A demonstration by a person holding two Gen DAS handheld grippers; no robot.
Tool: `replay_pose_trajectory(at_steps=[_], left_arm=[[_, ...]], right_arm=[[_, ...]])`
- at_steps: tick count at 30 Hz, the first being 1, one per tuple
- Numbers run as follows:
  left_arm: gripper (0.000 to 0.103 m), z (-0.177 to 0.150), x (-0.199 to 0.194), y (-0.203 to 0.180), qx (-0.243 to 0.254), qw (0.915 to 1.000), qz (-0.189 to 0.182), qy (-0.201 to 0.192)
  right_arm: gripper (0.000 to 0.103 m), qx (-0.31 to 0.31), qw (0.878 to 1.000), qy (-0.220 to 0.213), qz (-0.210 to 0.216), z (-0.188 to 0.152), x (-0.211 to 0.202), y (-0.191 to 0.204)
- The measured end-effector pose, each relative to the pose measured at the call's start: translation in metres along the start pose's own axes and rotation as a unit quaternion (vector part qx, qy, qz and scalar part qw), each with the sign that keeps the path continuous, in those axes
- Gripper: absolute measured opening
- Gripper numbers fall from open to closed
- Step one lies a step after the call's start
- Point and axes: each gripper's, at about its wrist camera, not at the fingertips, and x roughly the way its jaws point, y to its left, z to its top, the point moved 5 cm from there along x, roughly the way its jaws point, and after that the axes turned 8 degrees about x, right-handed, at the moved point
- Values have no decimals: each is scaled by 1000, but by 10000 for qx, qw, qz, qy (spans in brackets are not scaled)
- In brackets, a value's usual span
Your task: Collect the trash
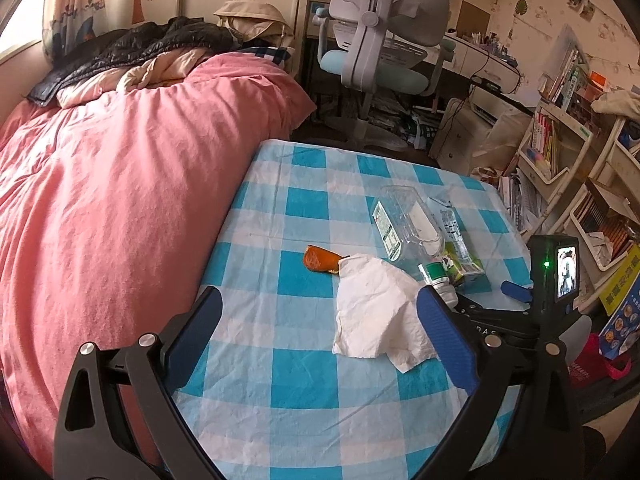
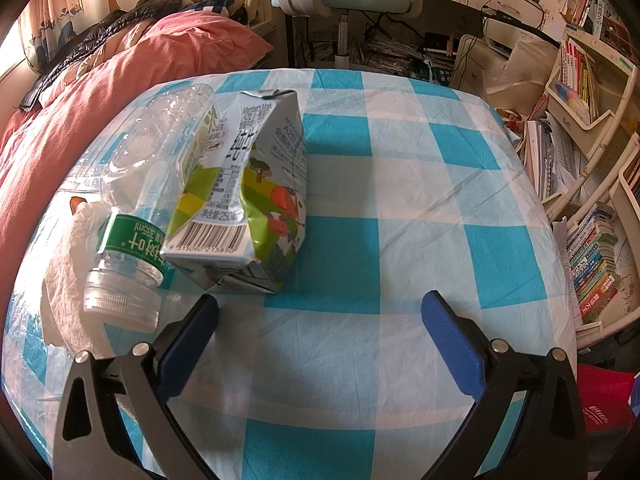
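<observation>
Judging from the layout, nothing has been collected yet: all four pieces of trash lie on the checked tabletop (image 1: 304, 380). Taking the clear plastic bottle (image 2: 160, 168) as landmark, the milk carton (image 2: 256, 192) lies touching its right side, the crumpled tissue (image 1: 376, 312) sits just beside its capped end, and the orange wrapper (image 1: 320, 259) lies beyond the tissue. The left claw (image 1: 318, 322) gapes wide, straddling the tissue, gripping nothing. The right claw (image 2: 320, 312) is equally wide and empty, just short of the carton. No bin is visible.

At my nine o'clock a bed (image 1: 120, 184) under a pink quilt; at twelve a grey desk chair (image 1: 380, 40); at three crowded bookshelves (image 2: 580, 92). Daylight enters at ten through a patterned curtain (image 1: 80, 4).
</observation>
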Motion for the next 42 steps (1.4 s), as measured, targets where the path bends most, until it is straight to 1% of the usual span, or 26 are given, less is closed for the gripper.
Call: replay_pose_trajectory(at_steps=[42], left_arm=[[96, 2, -8, -9, 409, 9987, 250, -170]], right_arm=[[97, -1, 10000, 1, -2, 0, 0, 0]])
